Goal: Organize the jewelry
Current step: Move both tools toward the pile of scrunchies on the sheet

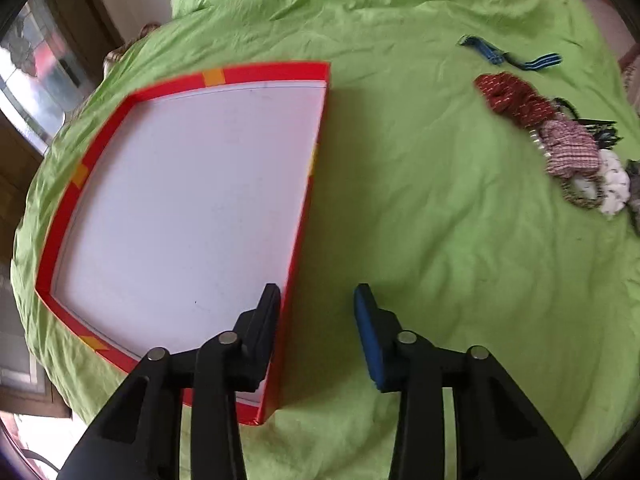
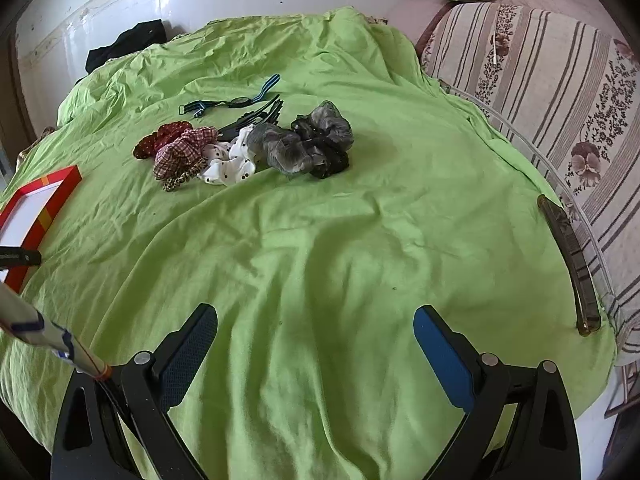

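A shallow red box (image 1: 264,70) with a white floor lies on the green bedsheet, and its corner shows in the right wrist view (image 2: 60,188). My left gripper (image 1: 318,304) straddles the box's right wall. One finger is inside against the wall, the other stands apart over the sheet, so the jaws are open. Far right lies a pile of scrunchies: red (image 2: 160,140), plaid (image 2: 184,152), white dotted (image 2: 228,164) and grey-black sheer (image 2: 304,144). A blue-strapped watch (image 2: 240,101) and black hair clips (image 2: 256,118) lie behind them. My right gripper (image 2: 316,320) hovers wide open over bare sheet.
A long brown hair clip (image 2: 570,264) lies at the bed's right edge beside a striped floral cushion (image 2: 540,92). Dark cloth (image 2: 128,44) sits at the far edge by the wall. A white rod with blue marks (image 2: 40,332) crosses the lower left.
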A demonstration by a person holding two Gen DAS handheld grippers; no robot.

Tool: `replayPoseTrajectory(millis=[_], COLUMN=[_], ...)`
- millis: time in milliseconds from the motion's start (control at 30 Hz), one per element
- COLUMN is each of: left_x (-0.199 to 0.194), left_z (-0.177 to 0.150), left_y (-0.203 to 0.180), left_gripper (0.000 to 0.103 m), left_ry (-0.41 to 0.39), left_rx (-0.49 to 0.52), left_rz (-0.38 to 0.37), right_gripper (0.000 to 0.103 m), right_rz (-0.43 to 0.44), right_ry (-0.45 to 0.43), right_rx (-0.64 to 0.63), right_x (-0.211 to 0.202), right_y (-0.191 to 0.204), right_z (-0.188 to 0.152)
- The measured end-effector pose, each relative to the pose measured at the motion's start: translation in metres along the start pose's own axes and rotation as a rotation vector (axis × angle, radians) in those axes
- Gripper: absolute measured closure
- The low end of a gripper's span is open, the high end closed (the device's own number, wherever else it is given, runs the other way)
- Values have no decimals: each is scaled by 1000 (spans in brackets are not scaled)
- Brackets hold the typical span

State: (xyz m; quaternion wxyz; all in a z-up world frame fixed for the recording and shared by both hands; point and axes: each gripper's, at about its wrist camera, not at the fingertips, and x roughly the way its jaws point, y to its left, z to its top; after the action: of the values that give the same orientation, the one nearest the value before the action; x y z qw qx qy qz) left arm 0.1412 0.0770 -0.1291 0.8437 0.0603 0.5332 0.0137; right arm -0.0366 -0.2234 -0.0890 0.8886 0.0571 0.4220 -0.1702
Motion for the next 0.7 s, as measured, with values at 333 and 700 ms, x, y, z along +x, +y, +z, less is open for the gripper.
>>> replayPoseTrajectory(millis=[333,700], left_x=[-23,-134], left_z=[-34,-44], left_y=[-15,-21], left_gripper=[70,30], left_ry=[-24,-307], left_rx=[38,73], left_rz=[-37,-56], right_gripper=[3,3], right_rz=[43,60], right_ry=[35,-75], right_rx=[25,33], right_x=[8,-36], right_y=[1,1], right_z=[-5,3])
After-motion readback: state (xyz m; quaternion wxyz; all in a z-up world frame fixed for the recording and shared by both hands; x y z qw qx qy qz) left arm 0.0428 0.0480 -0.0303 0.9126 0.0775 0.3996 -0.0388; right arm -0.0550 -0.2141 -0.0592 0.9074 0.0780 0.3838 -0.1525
